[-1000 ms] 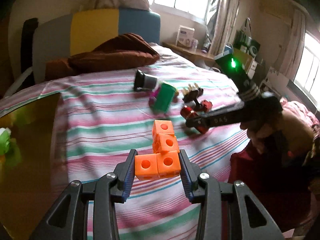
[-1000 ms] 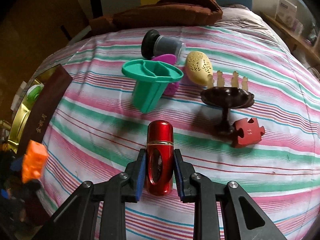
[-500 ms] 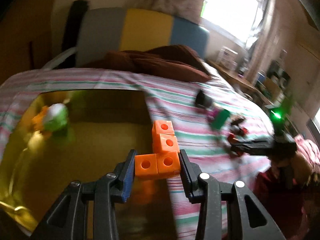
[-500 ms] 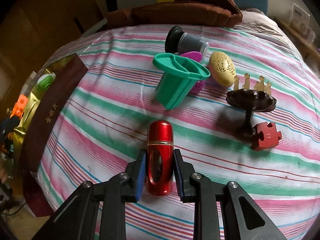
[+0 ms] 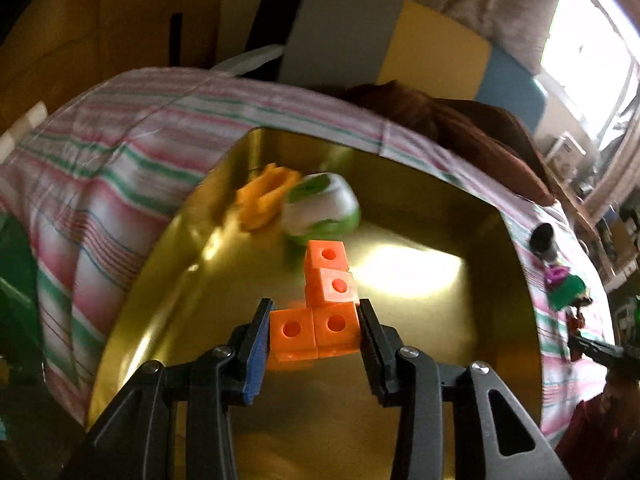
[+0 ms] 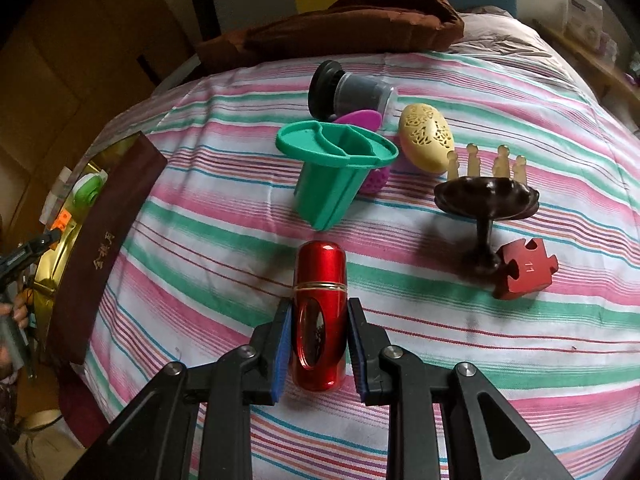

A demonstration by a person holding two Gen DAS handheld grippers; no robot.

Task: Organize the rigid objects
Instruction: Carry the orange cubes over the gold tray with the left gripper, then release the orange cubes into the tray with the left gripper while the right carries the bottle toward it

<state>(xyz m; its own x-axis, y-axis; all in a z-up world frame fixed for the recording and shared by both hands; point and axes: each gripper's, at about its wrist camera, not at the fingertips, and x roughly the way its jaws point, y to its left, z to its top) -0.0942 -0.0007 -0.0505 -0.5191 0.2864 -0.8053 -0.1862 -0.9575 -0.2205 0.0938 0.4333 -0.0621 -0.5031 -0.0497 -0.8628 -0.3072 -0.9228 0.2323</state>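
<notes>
We see the box (image 5: 516, 280) on the bed's (image 6: 440, 300) left edge, ball (image 5: 322, 210) and toy (image 5: 266, 196) at its far wall — cube cluster (image 5: 324, 304) above its floor. Cup (image 6: 336, 172) mid-bed, jar (image 6: 352, 90) behind, stand (image 6: 486, 204) right — puzzle piece (image 6: 524, 268) touching its base.

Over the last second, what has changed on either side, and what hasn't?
The left gripper, shut on the orange blocks, swung from above the striped bedspread to over the gold box, where a green-and-white toy and a yellow piece lie. Nothing was let go. The right gripper stayed put, clamped on the red canister; the items on the bed did not move.
</notes>
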